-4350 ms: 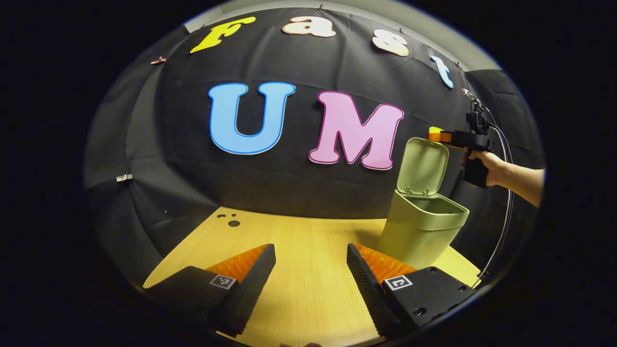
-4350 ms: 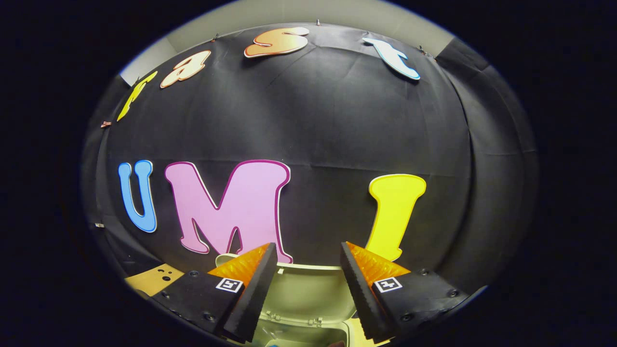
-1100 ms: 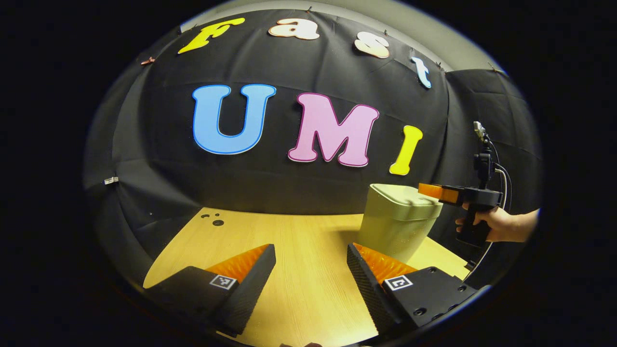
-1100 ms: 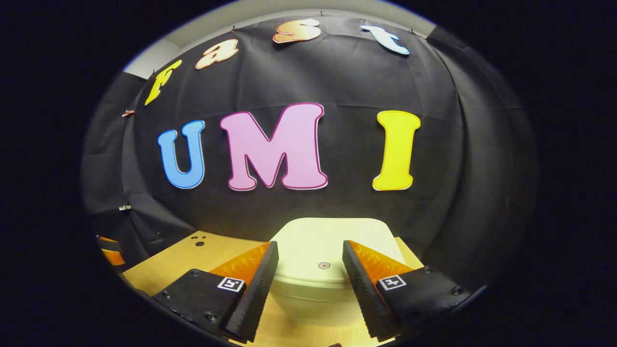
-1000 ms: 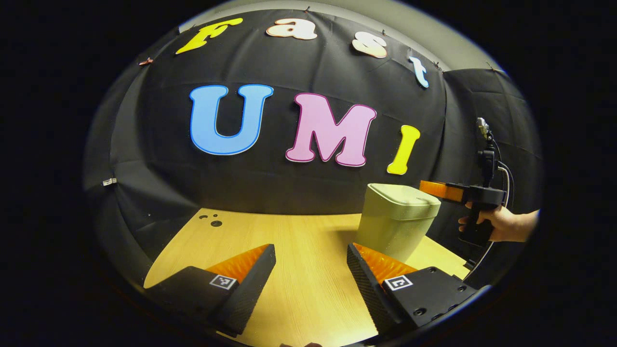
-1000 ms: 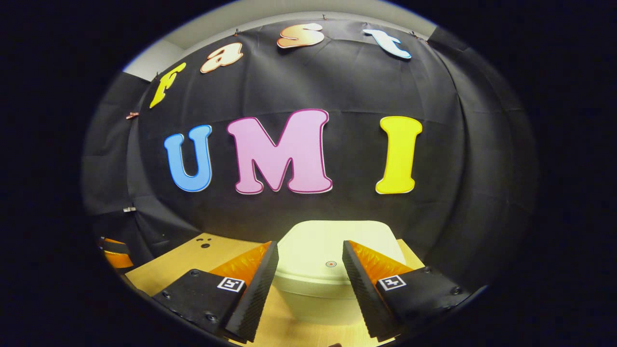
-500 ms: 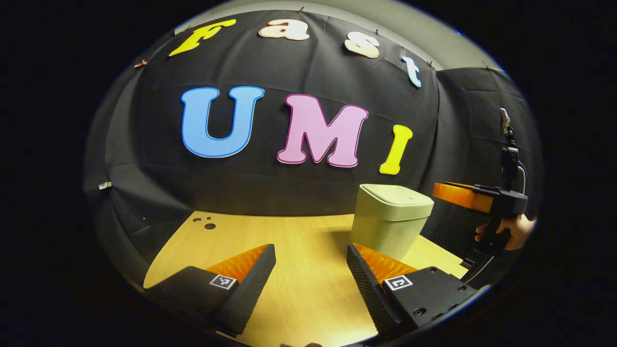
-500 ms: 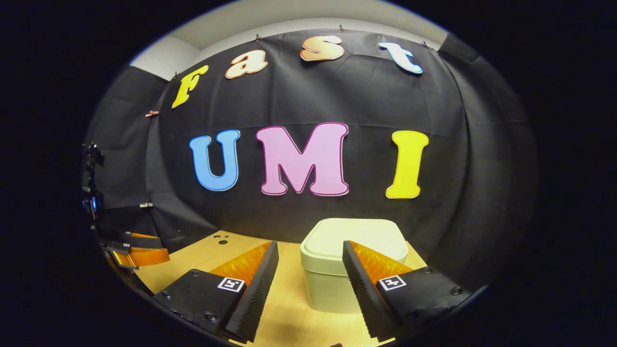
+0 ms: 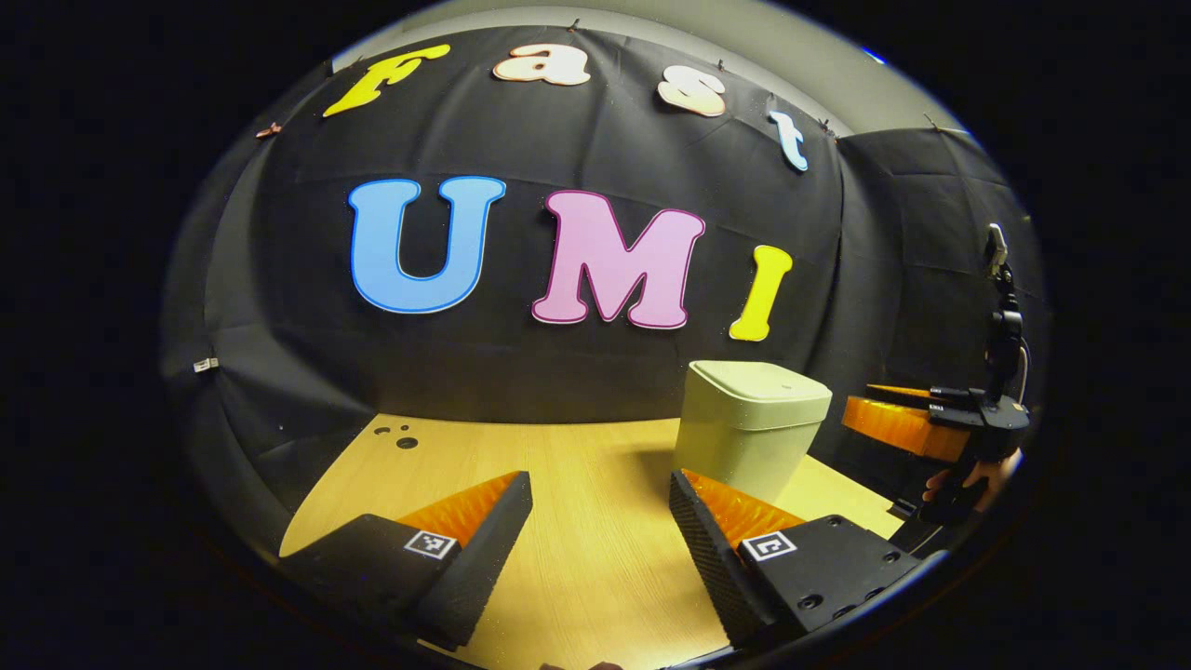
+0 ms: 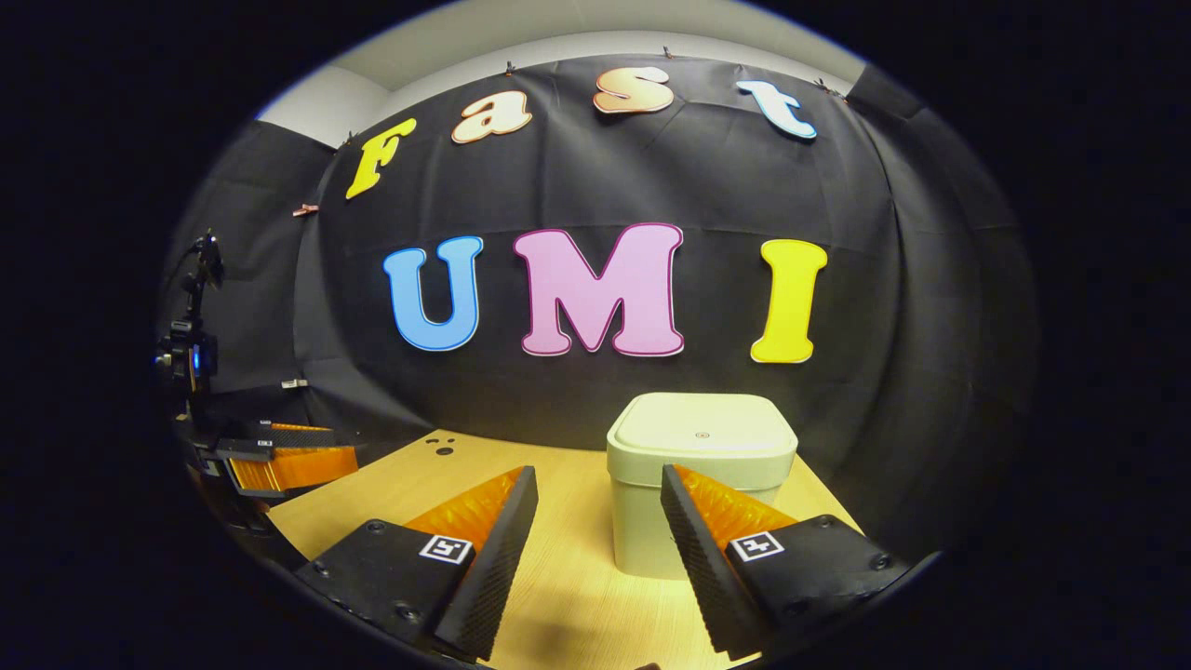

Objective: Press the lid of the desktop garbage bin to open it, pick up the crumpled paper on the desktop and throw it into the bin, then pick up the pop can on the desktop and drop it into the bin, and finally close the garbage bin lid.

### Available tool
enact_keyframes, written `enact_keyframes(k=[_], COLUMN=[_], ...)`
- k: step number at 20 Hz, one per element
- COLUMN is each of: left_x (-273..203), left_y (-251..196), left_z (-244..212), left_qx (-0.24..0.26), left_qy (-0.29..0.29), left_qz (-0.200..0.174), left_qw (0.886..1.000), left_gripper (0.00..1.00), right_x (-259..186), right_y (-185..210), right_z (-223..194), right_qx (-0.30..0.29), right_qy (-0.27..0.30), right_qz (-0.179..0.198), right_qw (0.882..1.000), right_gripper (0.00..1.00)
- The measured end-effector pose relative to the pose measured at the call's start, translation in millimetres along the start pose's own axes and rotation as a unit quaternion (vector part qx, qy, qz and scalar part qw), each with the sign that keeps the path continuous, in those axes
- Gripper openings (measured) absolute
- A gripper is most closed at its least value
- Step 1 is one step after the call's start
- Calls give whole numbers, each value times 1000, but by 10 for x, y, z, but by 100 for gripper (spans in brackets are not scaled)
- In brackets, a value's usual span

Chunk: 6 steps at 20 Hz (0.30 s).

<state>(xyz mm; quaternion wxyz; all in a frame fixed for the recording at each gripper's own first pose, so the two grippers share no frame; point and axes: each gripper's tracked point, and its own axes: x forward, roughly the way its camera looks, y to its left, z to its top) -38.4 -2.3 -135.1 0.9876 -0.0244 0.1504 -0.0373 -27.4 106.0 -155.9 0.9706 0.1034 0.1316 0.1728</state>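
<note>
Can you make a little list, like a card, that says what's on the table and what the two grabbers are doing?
bin: on the table, upright
lid: shut
left gripper: open, holds nothing, over the table
right gripper: open, holds nothing, apart from the bin
hand: holds the right gripper's handle, beside the bin

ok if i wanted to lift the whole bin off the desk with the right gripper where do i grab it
Probably the bin by its upper body just under the closed lid, from the front, as the right gripper already faces it. The lid overhangs the walls like a lip, which should stop slipping. The body looks wider than the open fingers, so a corner or the rim's edge may be the only fit.
</note>
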Motion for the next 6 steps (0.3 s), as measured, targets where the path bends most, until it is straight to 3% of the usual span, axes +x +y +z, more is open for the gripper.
enact_keyframes(k=[6], left_x=[-14], left_y=[-95], left_z=[32], left_qx=[4], left_qy=[-6], left_qz=[3], left_qw=[1000], left_gripper=[96], right_x=[-110], right_y=[-132], right_z=[-110], right_qx=[10], right_qy=[12], right_qz=[-14], right_qw=[1000], right_gripper=[85])
